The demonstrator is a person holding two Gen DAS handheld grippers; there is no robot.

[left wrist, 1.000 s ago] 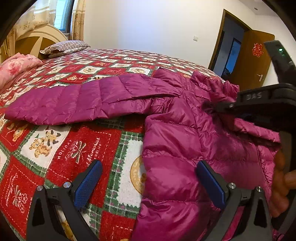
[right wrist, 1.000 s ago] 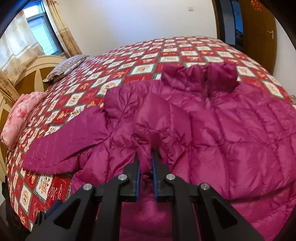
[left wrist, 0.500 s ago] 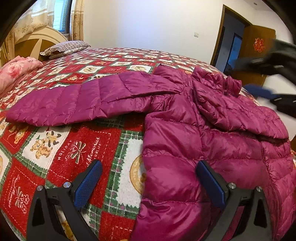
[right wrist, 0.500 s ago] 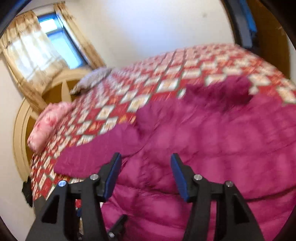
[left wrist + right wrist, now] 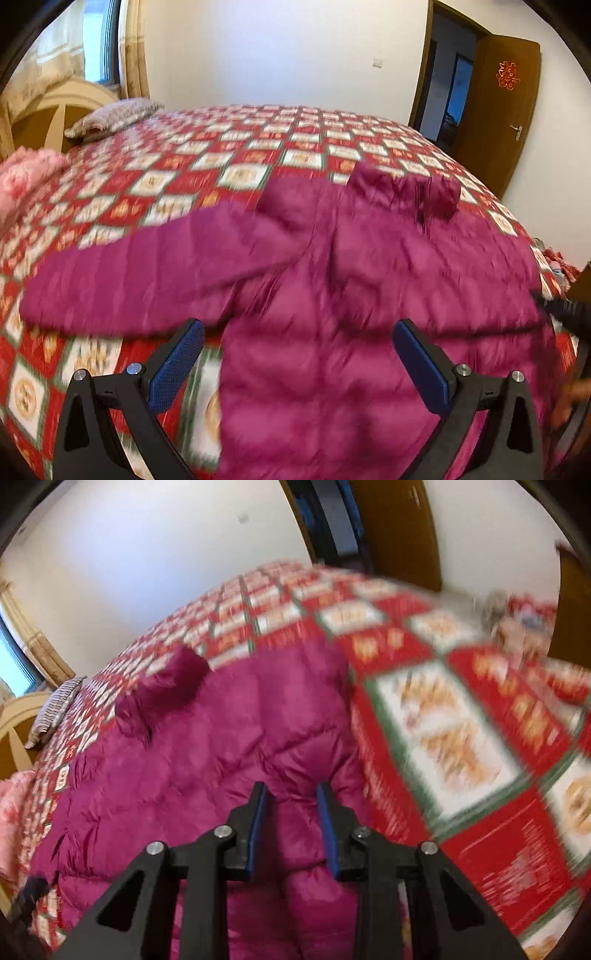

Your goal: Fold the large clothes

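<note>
A: Left tongs (image 5: 297,350) stand wide apart, blue pads (image 5: 177,365) clear of everything, hanging over the near part of the jacket (image 5: 332,314). Nothing is in them.

B: And the right tongs (image 5: 291,821)?

A: Their jaws are closing, a narrow gap left between the pads. They hover over the jacket's quilted body near its right edge, and only fabric below shows through the gap; no fold is pinched between them.

B: Where does the jacket lie?

A: Spread flat on the bed (image 5: 258,155), on the red patchwork quilt. One sleeve (image 5: 147,273) stretches out to the left of the jacket's body, the other is folded across its front. The collar (image 5: 406,192) is at the jacket's far end.

B: What else is around the jacket?

A: A striped pillow (image 5: 110,120) well beyond the sleeve, against the headboard (image 5: 55,114). Pink bedding (image 5: 26,177) lies left of the sleeve, near that same end. A brown door (image 5: 498,110) stands open past the collar, behind the bed.

B: How sharp are the views?

A: Both are smeared, the right view most of all on the quilt beside the jacket.
</note>
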